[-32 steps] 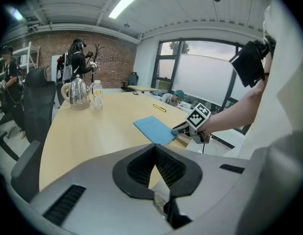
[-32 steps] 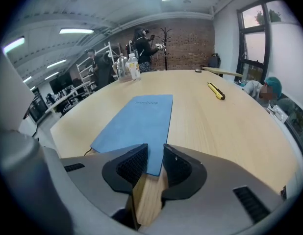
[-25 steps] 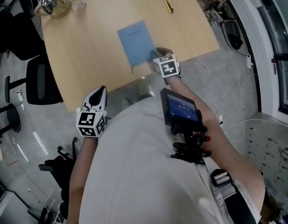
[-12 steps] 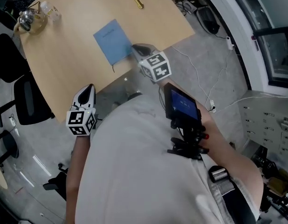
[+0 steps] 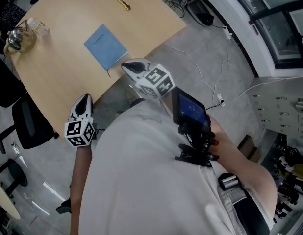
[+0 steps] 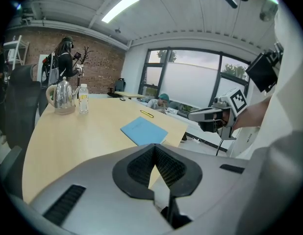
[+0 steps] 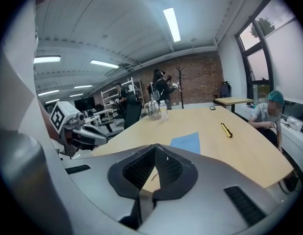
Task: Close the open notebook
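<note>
One closed notebook [image 5: 105,47] lies flat (long axis diagonal).

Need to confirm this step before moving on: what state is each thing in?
notebook: closed, lying flat on the table
left gripper: shut, holding nothing
right gripper: shut, holding nothing
bottle: upright
kettle: upright
yellow pen-like item: lying flat
</note>
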`<act>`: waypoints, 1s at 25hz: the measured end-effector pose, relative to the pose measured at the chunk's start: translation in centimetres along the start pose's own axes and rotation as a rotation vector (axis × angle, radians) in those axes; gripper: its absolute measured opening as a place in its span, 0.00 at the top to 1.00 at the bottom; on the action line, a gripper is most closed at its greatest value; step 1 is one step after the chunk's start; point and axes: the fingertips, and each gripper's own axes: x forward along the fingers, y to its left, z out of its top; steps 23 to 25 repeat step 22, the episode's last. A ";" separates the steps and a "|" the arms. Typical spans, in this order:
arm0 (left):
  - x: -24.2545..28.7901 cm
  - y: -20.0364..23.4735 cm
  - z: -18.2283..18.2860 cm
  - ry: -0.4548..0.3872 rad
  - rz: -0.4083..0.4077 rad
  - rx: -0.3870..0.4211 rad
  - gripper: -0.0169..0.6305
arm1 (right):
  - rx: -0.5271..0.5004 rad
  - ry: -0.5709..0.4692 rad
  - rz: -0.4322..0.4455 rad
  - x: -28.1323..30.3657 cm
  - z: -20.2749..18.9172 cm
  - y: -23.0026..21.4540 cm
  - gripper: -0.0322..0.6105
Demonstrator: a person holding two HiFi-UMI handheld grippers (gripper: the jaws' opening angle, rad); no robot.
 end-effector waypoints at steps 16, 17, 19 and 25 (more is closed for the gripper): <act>-1.4 -2.0 -1.5 0.004 -0.073 0.058 0.97 | 0.030 -0.032 -0.051 -3.7 -2.0 3.5 0.93; -1.6 -2.0 -1.6 0.004 -0.076 0.060 0.97 | 0.033 -0.033 -0.054 -3.7 -2.1 3.6 0.93; -1.9 -2.1 -1.8 0.004 -0.081 0.062 0.97 | 0.038 -0.035 -0.058 -3.9 -2.3 3.9 0.93; -2.5 -2.2 -2.0 0.005 -0.084 0.060 0.97 | 0.042 -0.037 -0.062 -4.0 -2.4 4.5 0.93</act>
